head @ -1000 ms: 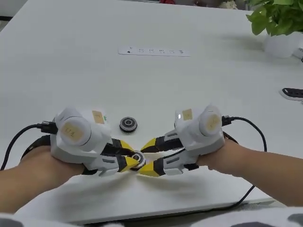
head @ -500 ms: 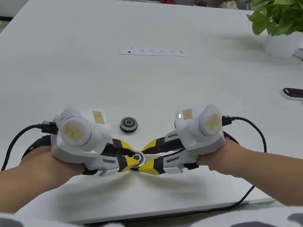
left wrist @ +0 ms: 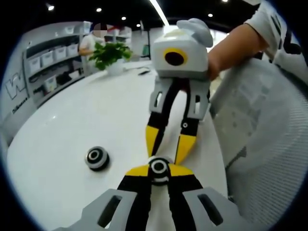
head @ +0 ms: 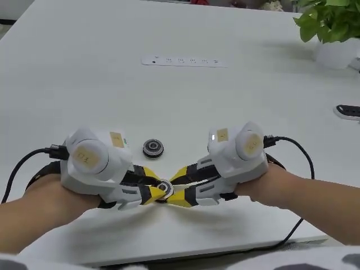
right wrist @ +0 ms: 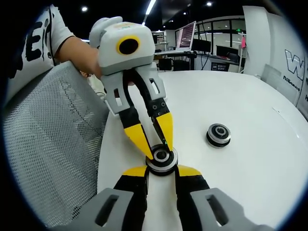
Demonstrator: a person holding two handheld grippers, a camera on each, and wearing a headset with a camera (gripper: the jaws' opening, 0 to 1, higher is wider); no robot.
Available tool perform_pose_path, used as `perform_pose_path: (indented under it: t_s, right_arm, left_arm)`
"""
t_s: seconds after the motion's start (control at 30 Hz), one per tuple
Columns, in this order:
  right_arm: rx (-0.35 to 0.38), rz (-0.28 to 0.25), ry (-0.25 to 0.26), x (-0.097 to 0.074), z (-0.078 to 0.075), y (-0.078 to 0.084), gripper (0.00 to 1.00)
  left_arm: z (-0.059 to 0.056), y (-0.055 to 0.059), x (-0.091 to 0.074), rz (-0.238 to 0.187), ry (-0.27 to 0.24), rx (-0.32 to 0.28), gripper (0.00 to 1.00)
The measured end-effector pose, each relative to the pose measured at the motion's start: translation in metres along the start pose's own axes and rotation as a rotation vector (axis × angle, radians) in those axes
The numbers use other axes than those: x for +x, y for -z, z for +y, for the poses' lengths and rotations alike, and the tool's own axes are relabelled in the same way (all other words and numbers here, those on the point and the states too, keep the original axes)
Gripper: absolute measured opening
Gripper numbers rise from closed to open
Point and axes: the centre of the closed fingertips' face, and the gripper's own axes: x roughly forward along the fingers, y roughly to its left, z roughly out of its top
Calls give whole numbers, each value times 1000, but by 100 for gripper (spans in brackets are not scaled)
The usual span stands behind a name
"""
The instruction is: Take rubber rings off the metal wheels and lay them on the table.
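A small metal wheel with a black rubber ring is held just above the white table, near its front edge. From the left, my left gripper is shut on it, yellow tips on either side of the wheel. My right gripper meets it from the right. Its own jaws close around the same wheel. In the left gripper view the right gripper reaches down onto the wheel from above. A second wheel, also ringed in black, lies flat on the table just beyond the grippers.
A white power strip lies far back at the centre. A potted plant stands at the back right, with a dark object at the right edge. Cables trail from both grippers. A mesh chair sits behind the front edge.
The right gripper's jaws have drawn closer together around the held wheel. The left gripper and the loose wheel have stayed where they were.
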Motion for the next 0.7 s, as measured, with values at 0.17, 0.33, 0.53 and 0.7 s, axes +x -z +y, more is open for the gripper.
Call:
perform_pose_path:
  t_s: [0.17,0.33,0.53,0.7]
  right_arm:
    - [0,11,0,-1,-1,1,17]
    - [15,38,18,-4,-7,9,2]
    - [41,36,16,-3,-6,8,1]
    - [54,36,27,-3,-6,9,1]
  left_arm:
    - [0,0,0,-1,0,-2,12]
    - [1,0,0,0,0,1,12]
    - [1,0,0,-1,0,-2,13]
    - [0,0,0,1,-2,0,13]
